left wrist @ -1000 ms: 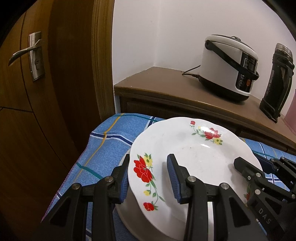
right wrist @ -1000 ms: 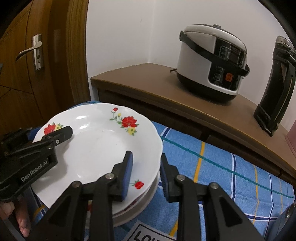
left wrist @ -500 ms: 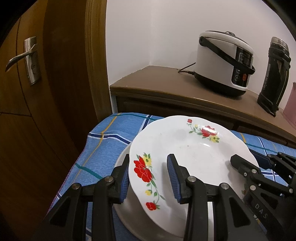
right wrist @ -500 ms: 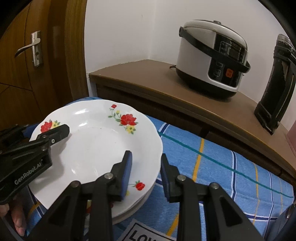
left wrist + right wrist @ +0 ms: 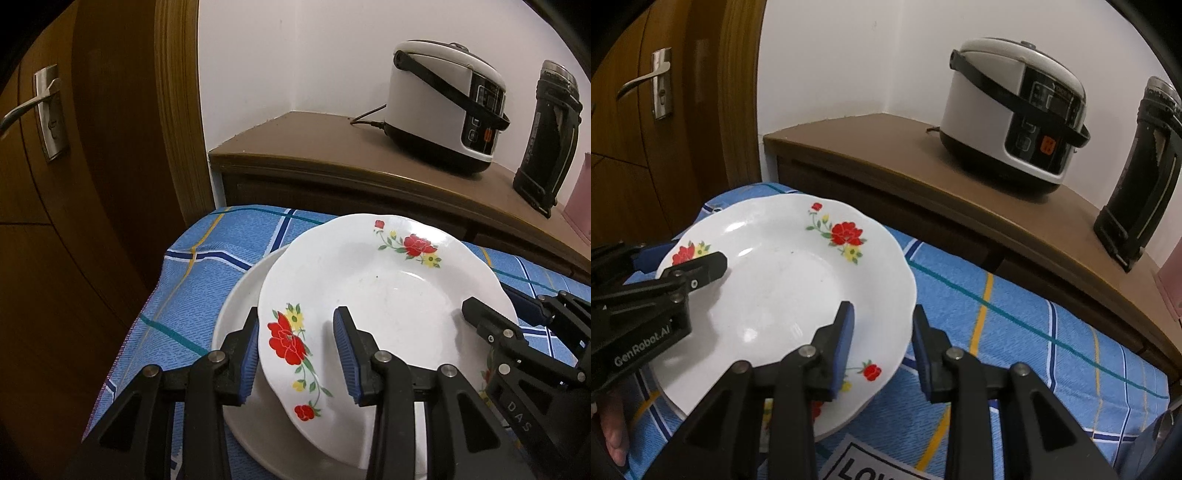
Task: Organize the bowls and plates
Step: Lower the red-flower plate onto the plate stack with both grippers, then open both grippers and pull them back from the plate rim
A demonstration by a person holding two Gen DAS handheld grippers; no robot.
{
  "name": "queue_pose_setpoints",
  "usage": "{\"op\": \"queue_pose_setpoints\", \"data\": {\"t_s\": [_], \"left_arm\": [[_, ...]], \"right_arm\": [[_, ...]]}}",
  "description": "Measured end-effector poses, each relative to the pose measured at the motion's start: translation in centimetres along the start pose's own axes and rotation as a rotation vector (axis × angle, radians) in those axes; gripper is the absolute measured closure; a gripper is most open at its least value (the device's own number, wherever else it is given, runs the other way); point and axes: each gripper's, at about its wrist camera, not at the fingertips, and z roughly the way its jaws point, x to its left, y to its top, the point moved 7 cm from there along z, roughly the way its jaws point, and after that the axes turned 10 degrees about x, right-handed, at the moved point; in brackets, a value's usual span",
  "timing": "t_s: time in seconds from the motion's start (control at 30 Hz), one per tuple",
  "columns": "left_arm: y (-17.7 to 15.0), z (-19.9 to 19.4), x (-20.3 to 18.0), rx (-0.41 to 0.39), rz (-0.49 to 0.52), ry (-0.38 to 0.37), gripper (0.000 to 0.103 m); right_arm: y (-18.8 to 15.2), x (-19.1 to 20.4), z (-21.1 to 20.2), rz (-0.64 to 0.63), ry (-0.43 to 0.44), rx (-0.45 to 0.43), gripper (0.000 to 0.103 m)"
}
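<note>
Scene: a flowered plate [image 5: 388, 295] between two hand-held tongs, above a table under a blue checked cloth [image 5: 207, 280].

Plate: at the table's left edge, near its far left corner. It sits over a plain white plate [image 5: 236, 306] and is offset to the right, so the lower one shows as a crescent on the left. More crockery seems to lie underneath, seen from the right wrist, but how much is hidden.

Left tongs [image 5: 295, 314]: jaws part-way apart, straddling the plate's near left rim – one finger over the inner face, the other outside the edge. Whether the pads actually bite cannot be told.

Right tongs [image 5: 882, 308]: jaws set narrower, straddling the opposite rim in the same way. A sliver of cloth shows between the outer pad and the rim, so a firm grip cannot be confirmed here either.

Change: almost none. Compared with a second ago, both tongs are at the same spots on the rim and the plate keeps its offset; only the left wrist's view has tipped a little.

Meaning: probably a pause at the point of setting the plate on the pile – stacking looks nearly done, but not squared up.

Next: likely nudge the plate left until the rims line up, then let go.

Risk: letting go while it overhangs could leave the pile lopsided.

Background: a rice cooker [image 5: 447, 110] and a dark flask [image 5: 550, 136] on a wooden sideboard [image 5: 332, 147], well apart from the plates.
</note>
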Motion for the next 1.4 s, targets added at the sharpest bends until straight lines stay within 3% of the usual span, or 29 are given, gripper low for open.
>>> {"op": "queue_pose_setpoints", "data": {"t_s": [1.0,1.4], "left_arm": [[0.13,-0.08,0.06,0.004,-0.013,-0.006,0.061],[0.15,-0.44,0.09,-0.018,-0.023,-0.023,0.05]], "right_arm": [[0.0,0.45,0.08,-0.028,-0.021,-0.009,0.069],[0.0,0.31,-0.02,-0.02,-0.007,-0.014,0.069]]}}
